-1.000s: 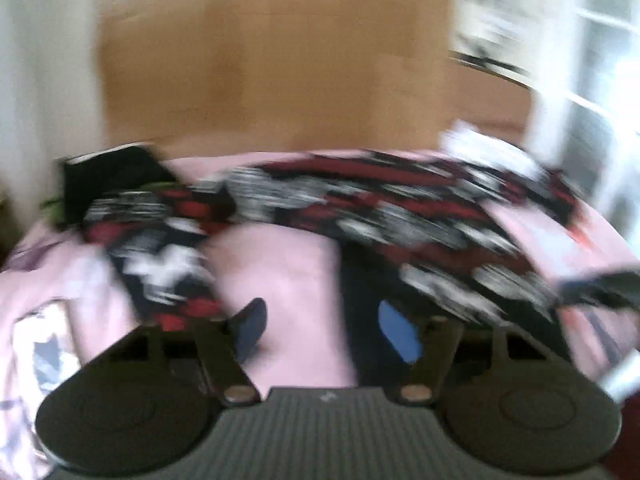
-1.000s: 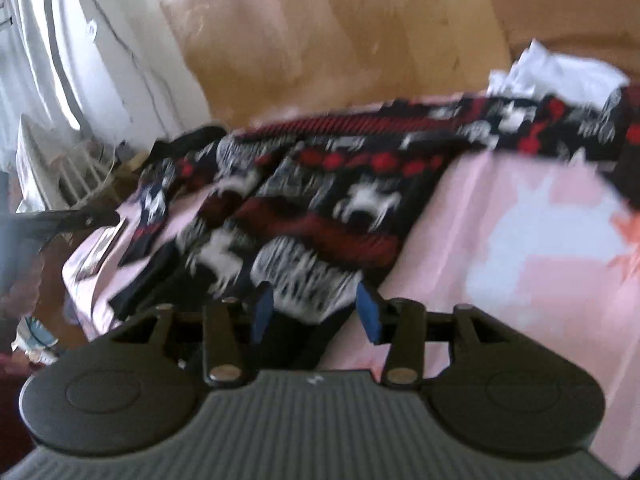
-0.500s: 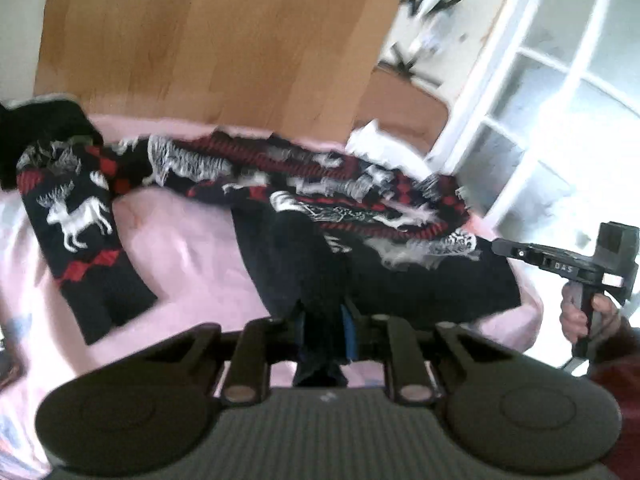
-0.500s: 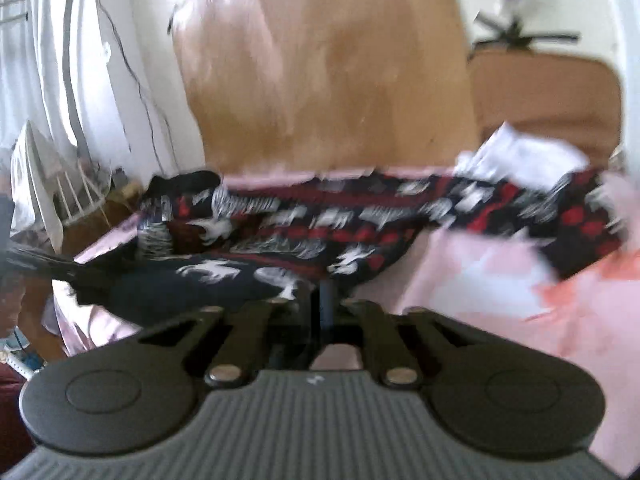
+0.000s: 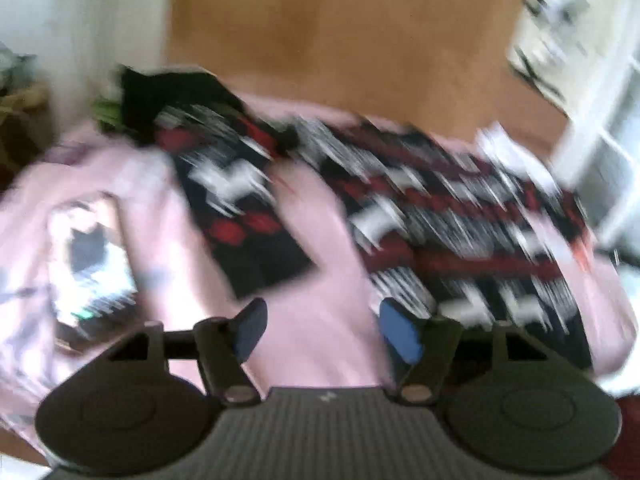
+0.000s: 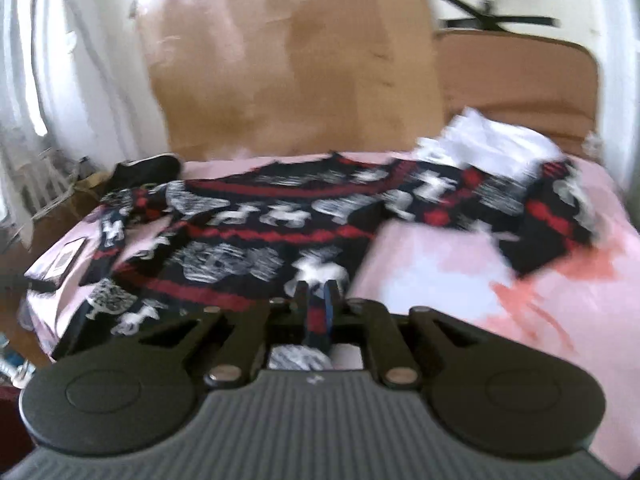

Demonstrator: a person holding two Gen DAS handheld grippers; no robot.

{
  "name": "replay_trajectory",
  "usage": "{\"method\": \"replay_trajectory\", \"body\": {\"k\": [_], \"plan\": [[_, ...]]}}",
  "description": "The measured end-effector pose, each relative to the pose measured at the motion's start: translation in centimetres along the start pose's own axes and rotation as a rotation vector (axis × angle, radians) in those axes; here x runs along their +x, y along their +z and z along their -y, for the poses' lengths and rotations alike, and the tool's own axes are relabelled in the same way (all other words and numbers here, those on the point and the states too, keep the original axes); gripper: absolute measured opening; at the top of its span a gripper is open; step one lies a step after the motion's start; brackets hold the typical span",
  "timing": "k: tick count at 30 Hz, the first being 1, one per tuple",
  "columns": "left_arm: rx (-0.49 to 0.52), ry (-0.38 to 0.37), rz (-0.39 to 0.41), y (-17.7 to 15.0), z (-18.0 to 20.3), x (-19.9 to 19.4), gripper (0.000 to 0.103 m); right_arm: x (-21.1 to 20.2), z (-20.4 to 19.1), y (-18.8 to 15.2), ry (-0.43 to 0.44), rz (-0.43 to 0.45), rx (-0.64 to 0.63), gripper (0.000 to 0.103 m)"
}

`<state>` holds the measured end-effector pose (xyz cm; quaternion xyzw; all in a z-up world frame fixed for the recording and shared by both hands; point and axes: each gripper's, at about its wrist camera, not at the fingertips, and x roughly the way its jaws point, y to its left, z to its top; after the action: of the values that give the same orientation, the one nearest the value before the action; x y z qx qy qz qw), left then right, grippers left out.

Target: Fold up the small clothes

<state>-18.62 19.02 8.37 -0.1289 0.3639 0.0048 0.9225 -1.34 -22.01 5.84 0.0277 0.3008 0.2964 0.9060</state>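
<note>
Left gripper (image 5: 320,330): jaws just opened, apart, nothing between them, pink bedsheet (image 5: 320,280) below. Sweater (image 6: 256,236): black knit, red bands, white reindeer and patterned rows, spread flat across the bed, sleeves out toward 9 and 3 o'clock. Right gripper (image 6: 318,312): clamped on the sweater's near hem.

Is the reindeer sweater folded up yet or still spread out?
Mostly spread out. The sweater lies flat across the pink sheet, both sleeves stretched sideways; only its near hem is pinched in the right gripper.
</note>
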Motion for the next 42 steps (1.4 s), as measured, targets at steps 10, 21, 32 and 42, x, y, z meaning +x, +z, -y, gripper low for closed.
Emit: {"method": "replay_trajectory", "body": {"k": [10, 21, 32, 42], "plan": [[-0.192, 0.118, 0.068, 5.4, -6.1, 5.4, 0.080, 9.0, -10.5, 2.2, 0.294, -0.059, -0.205, 0.027], [-0.431, -0.046, -0.047, 9.6, -11.8, 12.2, 0.008, 13.8, -21.2, 3.3, 0.356, -0.015, -0.577, 0.062], [-0.168, -0.233, 0.063, 11.8, -1.7, 5.6, 0.006, 21.2, -26.4, 3.2, 0.211, 0.178, -0.668, 0.070], [-0.182, -0.116, 0.301, 15.1, -1.4, 3.1, 0.060, 18.1, -13.8, 15.9, 0.240, 0.189, -0.234, 0.011]]}}
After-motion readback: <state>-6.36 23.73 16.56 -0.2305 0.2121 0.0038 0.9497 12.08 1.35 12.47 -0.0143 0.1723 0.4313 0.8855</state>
